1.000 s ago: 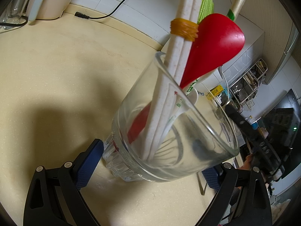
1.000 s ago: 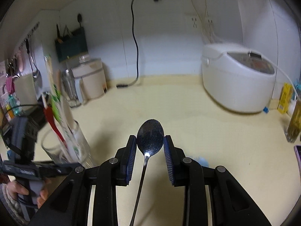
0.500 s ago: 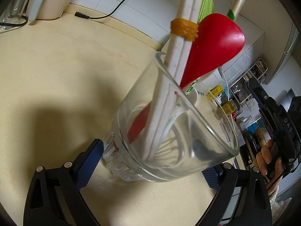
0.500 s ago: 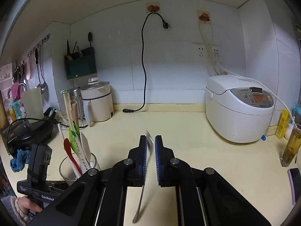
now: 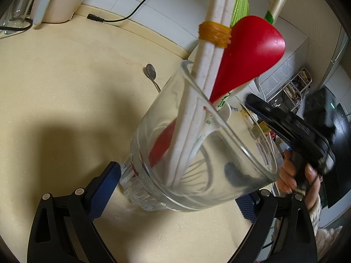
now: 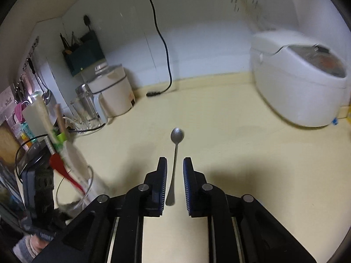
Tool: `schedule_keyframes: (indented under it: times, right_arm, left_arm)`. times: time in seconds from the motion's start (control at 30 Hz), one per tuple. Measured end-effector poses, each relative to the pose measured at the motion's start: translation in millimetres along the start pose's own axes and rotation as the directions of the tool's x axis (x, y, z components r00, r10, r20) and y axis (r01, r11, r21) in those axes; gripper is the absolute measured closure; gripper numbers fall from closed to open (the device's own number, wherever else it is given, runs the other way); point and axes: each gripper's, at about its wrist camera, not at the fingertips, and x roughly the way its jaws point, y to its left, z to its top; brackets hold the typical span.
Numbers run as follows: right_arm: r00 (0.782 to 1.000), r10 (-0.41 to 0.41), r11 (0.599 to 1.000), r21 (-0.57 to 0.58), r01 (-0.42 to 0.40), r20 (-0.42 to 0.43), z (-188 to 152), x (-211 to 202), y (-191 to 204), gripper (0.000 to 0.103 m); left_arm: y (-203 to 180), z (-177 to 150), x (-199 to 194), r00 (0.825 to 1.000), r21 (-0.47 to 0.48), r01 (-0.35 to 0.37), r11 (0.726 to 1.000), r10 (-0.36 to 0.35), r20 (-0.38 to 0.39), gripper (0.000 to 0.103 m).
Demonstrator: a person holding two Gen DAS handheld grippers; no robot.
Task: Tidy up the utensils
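Metal spoon lies flat on the cream surface, bowl pointing away toward the back wall, slim handle running back between the fingers of the right hand-held gripper. Those blue-padded fingers stand a little apart, one on each side of the handle, and neither pad looks to be touching it; the spoon rests on the surface rather than in a grip. The right wrist view gives the spoon whole: small oval bowl, dull grey steel, handle widening at its near end.

The left wrist view offers only a sliver of that spoon, its bowl and a bit of neck showing beyond the rim of the glass tumbler. What this view does give is the tumbler up close: clear, ribbed at the base, sitting on the surface between the wide-spread fingers of the left hand-held gripper. The left pad sits right at the glass base; whether either pad actually presses it cannot be told. Inside stand a red spoon, a bundle of white chopsticks tied with a yellow rubber band, and a white paper-wrapped stick with green print.

Out at the edges, the right wrist view shows a white rice cooker at right, a black power cord down the wall, and a white electric kettle at left.
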Motion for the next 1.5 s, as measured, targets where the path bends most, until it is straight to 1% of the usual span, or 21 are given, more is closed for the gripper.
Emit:
schedule_keyframes:
  times: [0.07,0.13,0.23,0.3,0.43,0.53,0.57,0.6,0.63,0.7,0.73,0.77,0.9,1.0,1.03,1.1,1.23,1.3,1.4,1.5]
  right_arm:
    - [1.0,-0.005,1.0,-0.01,0.005,-0.019,8.2,17.6,2.0,0.085]
    - [0.999,-0.032,0.999,-0.025,0.031,-0.032,15.7,34.7,5.3,0.084]
    - [0.998,-0.041,0.998,-0.056,0.039,-0.043,27.2,61.2,12.5,0.082]
    - [0.998,-0.044,0.996,-0.086,0.039,-0.052,36.1,83.3,17.7,0.079]
    - [0.992,-0.069,0.99,-0.133,0.055,-0.101,47.8,125.1,26.5,0.078]
    - [0.99,-0.08,0.984,-0.166,0.06,-0.115,52.3,149.0,34.8,0.077]
    - [0.99,-0.071,0.984,-0.172,0.05,-0.123,53.2,157.0,37.0,0.074]
    - [0.99,-0.065,0.984,-0.171,0.043,-0.127,53.9,161.9,37.6,0.069]
    - [0.991,-0.06,0.986,-0.16,0.04,-0.121,54.1,167.6,37.3,0.067]
    - [0.992,-0.072,0.988,-0.147,0.057,-0.102,53.9,173.8,35.7,0.066]
    - [0.991,-0.093,0.986,-0.146,0.079,-0.094,52.4,176.9,34.6,0.066]
    - [0.987,-0.12,0.983,-0.152,0.103,-0.103,49.6,182.0,33.6,0.066]
    - [0.971,-0.159,0.973,-0.193,0.123,-0.181,43.8,201.4,34.3,0.066]
    - [0.966,-0.142,0.978,-0.183,0.102,-0.216,43.0,207.4,33.7,0.066]
    - [0.963,-0.152,0.976,-0.185,0.111,-0.222,42.5,208.3,33.2,0.066]
    - [0.959,-0.174,0.973,-0.189,0.133,-0.223,42.7,209.3,32.5,0.065]
    - [0.958,-0.179,0.972,-0.193,0.136,-0.225,43.3,209.2,31.8,0.065]
    - [0.956,-0.188,0.968,-0.21,0.141,-0.226,42.9,209.8,34.1,0.062]
    - [0.952,-0.207,0.958,-0.244,0.151,-0.225,41.1,210.7,38.5,0.061]
    - [0.953,-0.201,0.962,-0.231,0.148,-0.227,41.5,208.5,33.5,0.061]
  left_arm:
    - [0.0,-0.1,0.2,1.0,0.0,0.0,1.0,0.0,0.0,0.006]
    - [0.0,0.0,0.1,1.0,0.0,0.0,1.0,0.0,0.0,0.006]
    - [0.0,0.0,0.0,1.0,0.0,0.0,1.0,0.0,0.0,0.006]
    - [0.0,0.0,0.0,1.0,0.0,0.0,1.0,0.0,0.0,0.006]
    - [0.0,0.0,0.0,1.0,0.0,0.0,1.0,0.0,0.0,0.006]
    - [0.0,0.0,0.0,1.0,0.0,0.0,1.0,0.0,0.0,0.006]
    - [0.0,0.0,0.0,1.0,0.0,0.0,1.0,0.0,0.0,0.006]
    - [0.0,0.1,0.0,1.0,0.0,0.0,1.0,0.0,0.0,0.006]
    - [0.0,0.0,0.0,1.0,0.0,0.0,1.0,0.0,0.0,0.006]
    - [0.0,0.1,0.0,1.0,0.0,0.0,1.0,0.0,0.0,0.006]
    - [0.0,0.1,0.0,1.0,0.0,0.0,1.0,0.0,0.0,0.006]
    - [0.0,0.1,0.0,1.0,0.0,0.0,1.0,0.0,0.0,0.006]
    - [0.1,0.0,0.2,1.0,0.0,0.0,1.0,0.0,0.0,0.006]
    - [0.0,0.1,0.2,1.0,0.0,0.0,1.0,0.0,0.0,0.006]
    - [0.0,0.1,0.2,1.0,0.0,0.0,1.0,0.0,0.0,0.006]
    - [0.0,0.1,0.2,1.0,0.0,0.0,1.0,0.0,0.0,0.006]
    - [0.0,0.1,0.1,1.0,0.0,0.0,1.0,0.0,0.0,0.006]
    - [0.0,0.1,0.2,1.0,0.0,0.0,1.0,0.0,0.0,0.006]
    - [0.0,0.1,0.2,1.0,0.0,0.0,1.0,0.0,0.0,0.006]
    - [0.0,0.1,0.1,1.0,0.0,0.0,1.0,0.0,0.0,0.006]
